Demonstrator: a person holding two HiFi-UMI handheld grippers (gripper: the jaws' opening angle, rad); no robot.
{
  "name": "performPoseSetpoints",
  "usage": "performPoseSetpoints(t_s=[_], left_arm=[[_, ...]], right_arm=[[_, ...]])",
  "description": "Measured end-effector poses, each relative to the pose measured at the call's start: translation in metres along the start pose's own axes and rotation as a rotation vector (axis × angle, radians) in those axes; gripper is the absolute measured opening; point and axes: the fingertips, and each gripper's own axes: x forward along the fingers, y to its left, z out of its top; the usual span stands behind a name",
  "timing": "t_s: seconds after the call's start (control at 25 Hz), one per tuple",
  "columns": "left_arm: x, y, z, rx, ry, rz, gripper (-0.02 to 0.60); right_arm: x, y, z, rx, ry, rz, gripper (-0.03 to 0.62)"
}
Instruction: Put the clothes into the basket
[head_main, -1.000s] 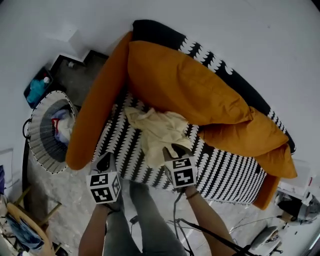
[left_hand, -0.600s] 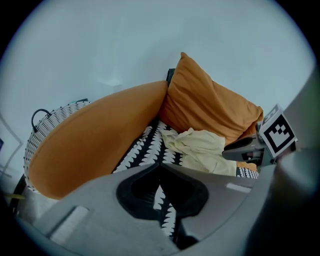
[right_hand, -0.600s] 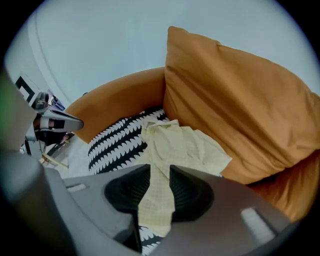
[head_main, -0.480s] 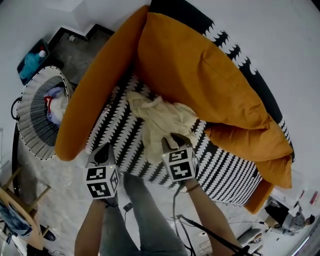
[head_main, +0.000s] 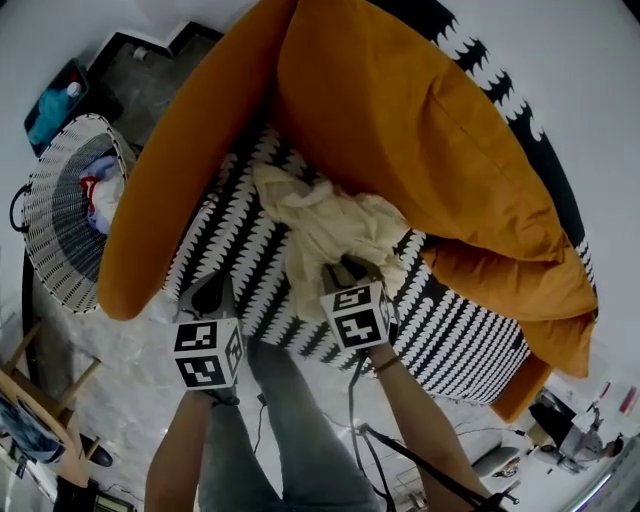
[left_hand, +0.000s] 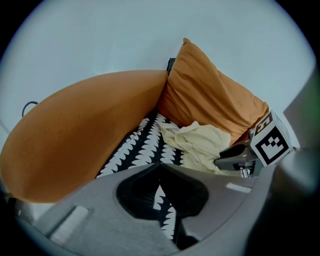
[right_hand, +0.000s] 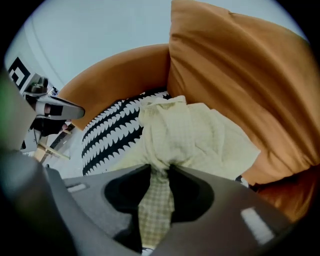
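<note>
The right gripper (head_main: 345, 272) pinched a pale yellow garment (head_main: 335, 225) on the patterned sofa seat (head_main: 232, 250); the left gripper (head_main: 210, 295), jaws pressed together on nothing, hung beside it; the basket (head_main: 52, 232) stood well apart.

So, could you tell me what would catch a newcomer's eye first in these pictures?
The big orange cushions dominate, piled on a black-and-white patterned sofa. In the middle of its seat lies a crumpled pale yellow garment, a fold of it pinched in the right gripper. A white woven basket with clothes inside stands on the floor at left.
</note>
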Motion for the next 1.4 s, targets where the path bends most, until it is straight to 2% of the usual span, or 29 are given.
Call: performPoseSetpoints(t_s=[0.44, 0.76, 0.88, 1.12, 1.24, 1.4], left_arm=[[0.008, -0.012, -0.004, 0.004, 0.010, -0.016, -0.005], [0.000, -0.016, -0.002, 0.000, -0.003, -0.012, -0.005], [-0.009, -0.020, -0.003, 0.011, -0.015, -0.013, -0.005], [-0.027, -0.012, 0.000, 0.015, -0.036, -0.021, -0.005], [-0.043, -0.014, 0.007, 0.022, -0.055, -0.039, -0.005], [-0.079, -0.028, 0.026, 0.074, -0.098, -0.074, -0.005]], right_arm=[[0.021, -0.006, -0.006, 0.036, 0.040, -0.002, 0.114], [0.020, -0.010, -0.007, 0.015, 0.054, -0.048, 0.049], [0.010, -0.010, -0.009, 0.058, 0.022, -0.047, 0.043], [-0.019, -0.001, -0.001, 0.224, -0.070, -0.033, 0.032], [-0.045, 0.006, 0.006, 0.269, -0.126, -0.039, 0.031], [-0.093, 0.016, 0.015, 0.344, -0.205, -0.046, 0.026]])
